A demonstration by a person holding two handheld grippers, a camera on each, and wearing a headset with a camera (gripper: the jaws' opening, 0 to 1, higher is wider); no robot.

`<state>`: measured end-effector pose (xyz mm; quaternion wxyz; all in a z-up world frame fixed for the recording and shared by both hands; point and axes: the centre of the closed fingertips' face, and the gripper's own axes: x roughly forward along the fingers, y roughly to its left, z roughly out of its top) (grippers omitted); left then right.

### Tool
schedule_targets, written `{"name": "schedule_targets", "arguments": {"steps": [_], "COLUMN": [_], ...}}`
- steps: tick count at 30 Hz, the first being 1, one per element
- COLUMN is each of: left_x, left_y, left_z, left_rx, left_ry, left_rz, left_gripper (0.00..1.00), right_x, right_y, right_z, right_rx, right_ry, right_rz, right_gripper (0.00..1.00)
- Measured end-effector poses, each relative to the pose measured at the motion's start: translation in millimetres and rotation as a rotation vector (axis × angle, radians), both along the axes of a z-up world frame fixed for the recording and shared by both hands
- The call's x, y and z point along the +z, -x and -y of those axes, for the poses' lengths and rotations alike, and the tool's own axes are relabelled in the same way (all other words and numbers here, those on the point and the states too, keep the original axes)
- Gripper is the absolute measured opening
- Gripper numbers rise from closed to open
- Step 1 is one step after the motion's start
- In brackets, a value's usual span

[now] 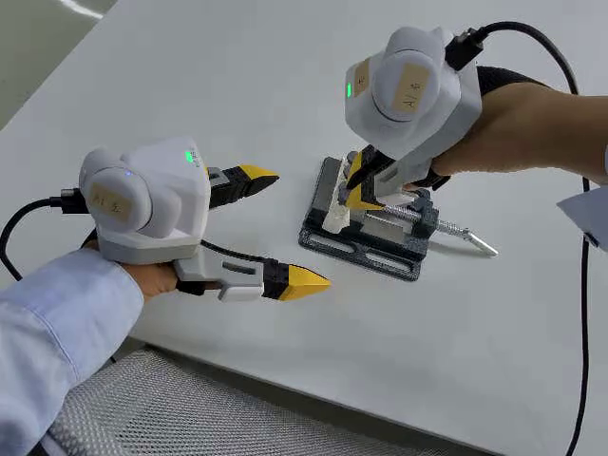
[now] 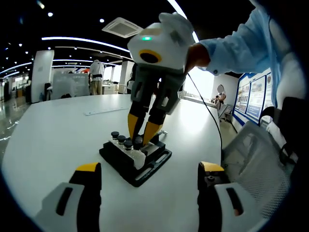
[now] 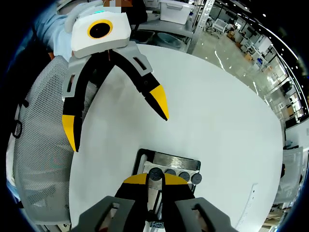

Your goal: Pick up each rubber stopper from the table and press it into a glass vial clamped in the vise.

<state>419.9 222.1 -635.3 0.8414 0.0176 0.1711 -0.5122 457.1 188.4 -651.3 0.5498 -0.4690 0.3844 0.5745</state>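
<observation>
We see four dark round rubber stoppers [image 3: 184, 175] in a row on top of pale clear glass vials [image 1: 334, 217], vials upright and clamped in the black vise [image 1: 328, 242] on the white worktop [image 1: 237, 76]. Three stoppers sit on their vials beside each other. The end stopper [image 3: 155, 173] lies between the yellow tips of the right gripper [image 3: 155, 180]. Right jaws are narrow, closed in on that end stopper from above, with the tips against its sides. In the left gripper view we see the same tips pinching it at one end of the row. In the head view the right gripper points down over the vise, and the vise screw handle [image 1: 470, 237] sticks out to the right. Left gripper [image 1: 280, 228] sits left of the vise, well apart from it, above the worktop, jaws spread wide, holding nothing, touching nothing. Mesh chair [image 1: 190, 399] is at the worktop's near edge
</observation>
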Motion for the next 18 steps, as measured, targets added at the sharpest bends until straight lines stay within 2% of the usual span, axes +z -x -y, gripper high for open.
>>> {"name": "schedule_targets", "arguments": {"steps": [18], "left_x": [-2.0], "left_y": [0.9], "left_z": [-4.3], "left_rx": [0.01], "left_ry": [-0.007], "left_rz": [-0.002], "left_gripper": [0.79], "right_x": [-9.2], "right_y": [0.2], "right_z": [0.8], "right_rx": [0.03], "right_ry": [0.023], "right_rz": [0.009], "right_gripper": [0.06]}}
